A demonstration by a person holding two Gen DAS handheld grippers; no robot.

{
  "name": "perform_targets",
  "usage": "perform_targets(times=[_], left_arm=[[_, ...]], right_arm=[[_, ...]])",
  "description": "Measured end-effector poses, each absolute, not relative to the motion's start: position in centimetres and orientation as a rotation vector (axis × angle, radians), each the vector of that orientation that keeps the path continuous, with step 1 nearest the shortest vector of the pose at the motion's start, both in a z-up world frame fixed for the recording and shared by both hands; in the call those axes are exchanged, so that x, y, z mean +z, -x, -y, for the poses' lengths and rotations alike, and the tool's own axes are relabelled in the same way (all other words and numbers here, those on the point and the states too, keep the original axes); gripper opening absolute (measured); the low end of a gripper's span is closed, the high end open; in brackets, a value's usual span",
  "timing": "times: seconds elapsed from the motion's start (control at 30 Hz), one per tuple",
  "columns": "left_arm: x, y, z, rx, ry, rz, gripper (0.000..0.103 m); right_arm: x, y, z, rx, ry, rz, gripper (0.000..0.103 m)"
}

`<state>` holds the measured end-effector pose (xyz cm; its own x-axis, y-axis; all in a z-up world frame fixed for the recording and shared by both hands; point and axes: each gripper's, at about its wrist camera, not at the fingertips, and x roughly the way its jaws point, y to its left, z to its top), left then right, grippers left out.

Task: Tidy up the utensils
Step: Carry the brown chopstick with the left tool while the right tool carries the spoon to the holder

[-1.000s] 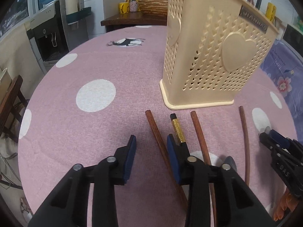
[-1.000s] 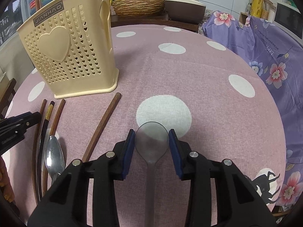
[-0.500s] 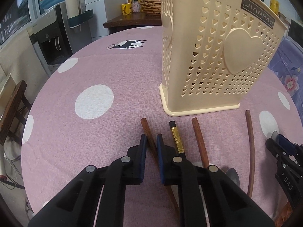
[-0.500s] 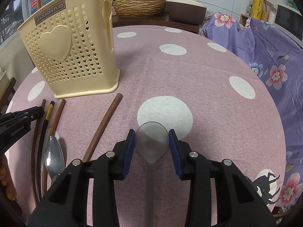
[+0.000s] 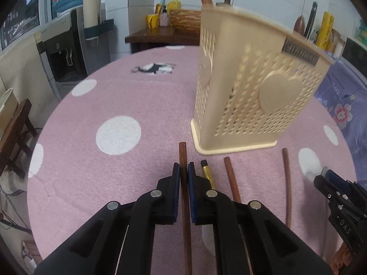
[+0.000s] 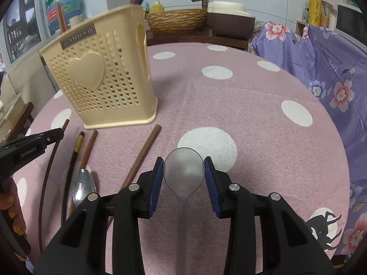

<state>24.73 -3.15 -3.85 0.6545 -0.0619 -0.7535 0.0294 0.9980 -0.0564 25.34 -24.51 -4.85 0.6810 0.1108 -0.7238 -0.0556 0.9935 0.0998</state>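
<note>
We see our left claw (image 5: 183, 171) clenched on a long brown wooden chopstick (image 5: 182, 153), whose tip pokes out just past the blue pads (image 5: 176, 183). The tip sits near the front corner of the cream perforated plastic utensil basket with heart reliefs (image 5: 257, 87), which stands upright on the round counter under a pink cloth with white dots (image 5: 119, 135). Just right of the held stick lie a black chopstick with a gold band (image 5: 207, 174), a second brown chopstick (image 5: 231, 178) and, further right, a third brown chopstick (image 5: 287, 183), all flat on the cloth. A steel spoon (image 6: 83, 188) lies among them in the right wrist view.

Our right claw (image 6: 184, 174) grips the bowl of a translucent grey plastic spoon (image 6: 183, 171) between its blue pads, both pressed against the bowl's sides, the handle running back between the arms. It hangs over a white dot, right of the basket. Dark utensil handles already stand in the basket.
</note>
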Motion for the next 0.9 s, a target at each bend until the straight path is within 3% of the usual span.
perform_targets(times=[0.43, 0.9], left_arm=[[6.4, -19.7, 0.3, -0.126, 0.093, -0.593, 0.008], [8.6, -18.2, -1.1, -0.138, 0.111, -0.530, 0.008]], right_arm=[[4.3, -21.7, 25.6, 0.218, -0.135, -0.644, 0.037], [6.3, -20.7, 25.2, 0.230, -0.109, -0.617, 0.037]])
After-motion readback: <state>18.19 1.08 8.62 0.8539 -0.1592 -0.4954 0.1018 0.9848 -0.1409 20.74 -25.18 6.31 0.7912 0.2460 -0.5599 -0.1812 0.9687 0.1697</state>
